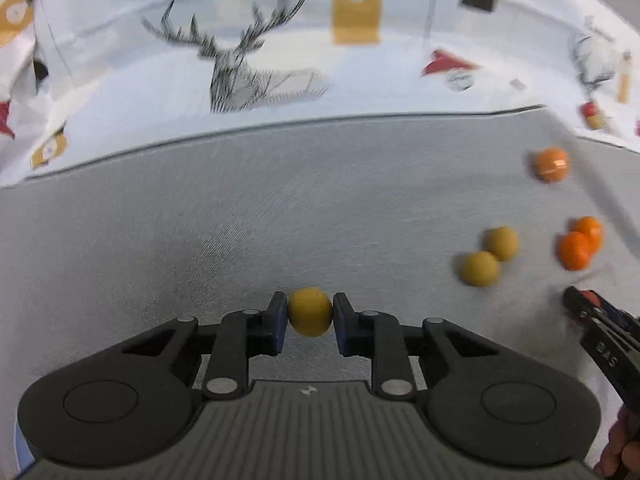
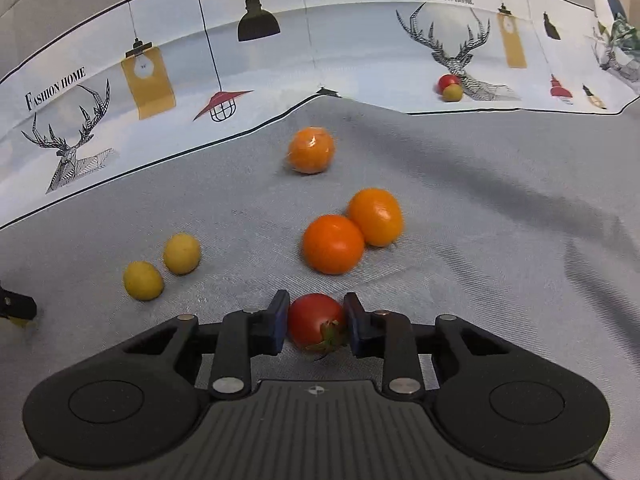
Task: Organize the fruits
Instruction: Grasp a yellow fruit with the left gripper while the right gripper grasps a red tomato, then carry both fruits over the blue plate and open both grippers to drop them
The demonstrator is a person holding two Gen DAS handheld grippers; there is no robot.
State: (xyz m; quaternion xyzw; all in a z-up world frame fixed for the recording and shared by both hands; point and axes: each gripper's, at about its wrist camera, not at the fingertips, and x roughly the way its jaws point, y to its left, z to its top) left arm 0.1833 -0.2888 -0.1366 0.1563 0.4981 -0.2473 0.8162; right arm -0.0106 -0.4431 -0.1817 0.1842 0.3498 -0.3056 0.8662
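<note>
Red tomato (image 2: 314, 320), stem apparently toward camera, pinched by right gripper (image 2: 316, 322); left gripper (image 1: 310, 317) clamps yellow fruit (image 1: 310, 312).

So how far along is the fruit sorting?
Partly done, it seems. Two yellow fruits sit side by side, and two oranges touch on the grey cloth. In hand: the left gripper holds a third yellow fruit; the right gripper holds a red tomato. Left: a lone orange, plus a distant red and yellow-green pair.

"FASHION HOME" — printed twice on the patterned cloth (image 2: 280, 64) — reads clearly.
</note>
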